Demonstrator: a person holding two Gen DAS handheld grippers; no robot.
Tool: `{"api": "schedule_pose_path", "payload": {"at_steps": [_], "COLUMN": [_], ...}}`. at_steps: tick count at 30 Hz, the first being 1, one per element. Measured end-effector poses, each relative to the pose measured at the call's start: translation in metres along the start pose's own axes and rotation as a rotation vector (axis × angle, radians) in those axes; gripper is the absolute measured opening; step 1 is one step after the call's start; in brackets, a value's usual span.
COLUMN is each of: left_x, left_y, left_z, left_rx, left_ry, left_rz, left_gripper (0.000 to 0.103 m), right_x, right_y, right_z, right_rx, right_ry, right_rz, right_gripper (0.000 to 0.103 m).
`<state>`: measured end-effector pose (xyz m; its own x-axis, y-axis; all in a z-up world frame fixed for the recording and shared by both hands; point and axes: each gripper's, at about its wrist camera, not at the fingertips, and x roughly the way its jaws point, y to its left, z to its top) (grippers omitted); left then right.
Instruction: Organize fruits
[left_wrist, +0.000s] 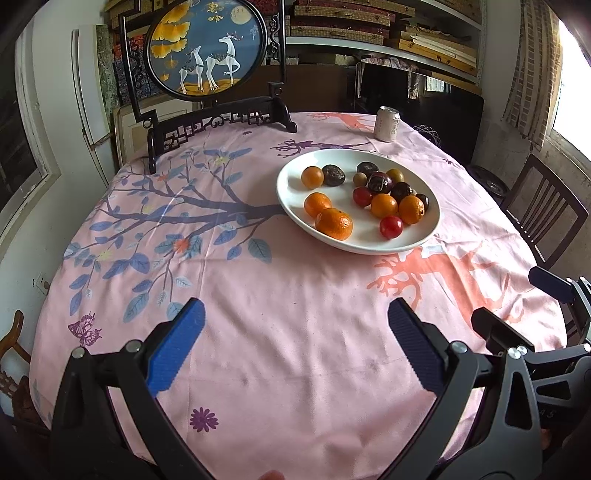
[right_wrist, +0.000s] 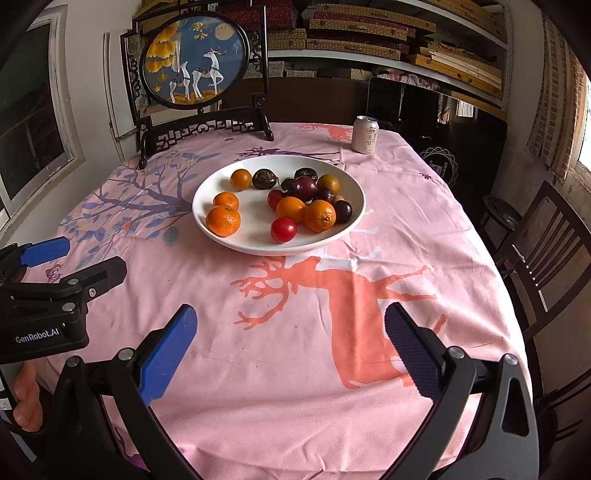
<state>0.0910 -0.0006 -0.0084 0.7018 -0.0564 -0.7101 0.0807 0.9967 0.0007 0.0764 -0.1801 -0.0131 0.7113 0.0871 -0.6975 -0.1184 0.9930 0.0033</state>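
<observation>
I have both tools held low over the near side of the table (right_wrist: 295, 369), and neither carries anything: the left gripper (left_wrist: 295, 345) has its fingers spread wide over bare pink cloth, and the right gripper (right_wrist: 291, 345) stands just as wide, with nothing between its pads. All the fruit I can see sits in the white plate (right_wrist: 221, 236) toward the middle of the table, well ahead of both tools. On the plate's left side lie three oranges, the largest orange (right_wrist: 223, 220) at the near rim, with a dark plum (right_wrist: 265, 178) beyond them; on the right, a tight mixed cluster of oranges, dark plums and small reddish fruit, and a red fruit (right_wrist: 283, 230) lying a little apart in front. No fruit lies on the cloth. A drink can (right_wrist: 365, 134) and a framed deer screen (right_wrist: 194, 59) stand at the far edge. This fits two stages: fruit gathered onto the plate with the tools backed off, or a plateful waiting to be sorted by kind. I cannot tell which, so I judge only that any reach would mean travelling forward with the fingers open, and that the crowded right cluster leaves little room around any single fruit.
</observation>
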Motion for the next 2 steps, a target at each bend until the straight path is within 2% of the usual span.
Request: {"api": "schedule_pose_path", "payload": {"at_steps": [2], "left_x": [0.0000], "left_y": [-0.0001], "left_z": [0.0000], "left_rx": [0.002], "left_ry": [0.000], "left_rz": [0.002], "left_gripper": [0.101], "right_x": [-0.0001], "right_y": [0.0001], "right_z": [0.0000], "right_rx": [0.000], "right_ry": [-0.001], "right_rz": [-0.001], "right_gripper": [0.102]}}
